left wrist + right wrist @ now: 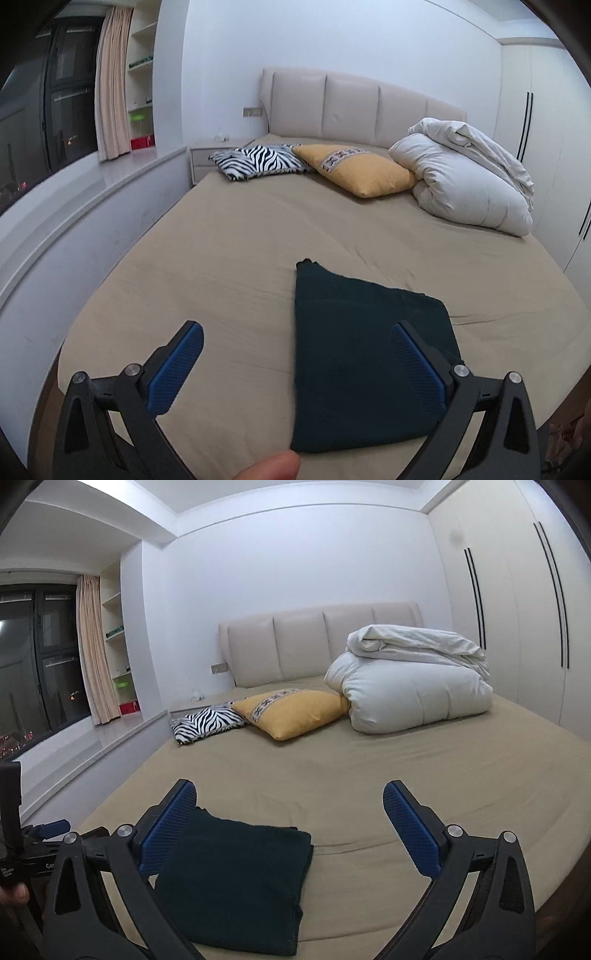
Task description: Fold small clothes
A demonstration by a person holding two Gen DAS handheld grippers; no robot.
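A folded dark green garment [362, 362] lies flat on the tan bed sheet [229, 258] near the foot of the bed. It also shows in the right wrist view [236, 878]. My left gripper [295, 332] is open and empty, held above the garment's left edge, with its right finger [413, 365] over the cloth. My right gripper [290, 794] is open and empty, held above the garment's far right part, with its left finger [166, 834] over the cloth's left side.
A zebra cushion [258, 160], a yellow cushion [358, 170] and a rolled white duvet [469, 181] lie at the head of the bed. A window ledge [74, 221] runs along the left. White wardrobes [517, 627] stand on the right.
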